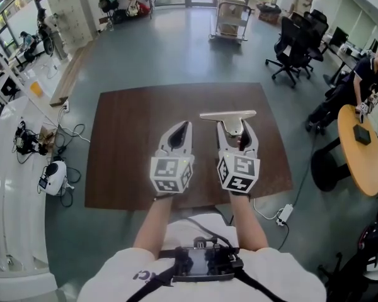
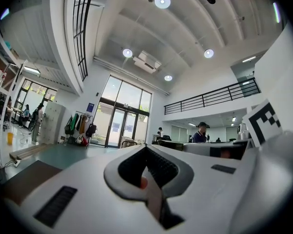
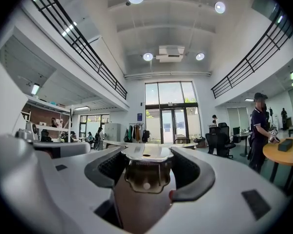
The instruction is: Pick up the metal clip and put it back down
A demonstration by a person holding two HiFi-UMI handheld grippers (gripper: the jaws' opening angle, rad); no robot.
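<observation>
the right tool (image 1: 237,134) is clenched on the metal clip (image 1: 227,114), up over the tabletop (image 1: 126,143), its long bar sideways past the tips; the left tool (image 1: 179,137) is closed, empty

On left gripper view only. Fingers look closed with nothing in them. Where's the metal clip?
Observer: In the right gripper, which is shut on the metal clip.
Operator: Which way does it point?
Observer: In the head view its wide flat bar sticks out ahead of that gripper, away from the person, over the brown table.
Operator: Is my gripper near it?
Observer: The left gripper is beside the right one, close to the bar's end but not touching the clip.
</observation>
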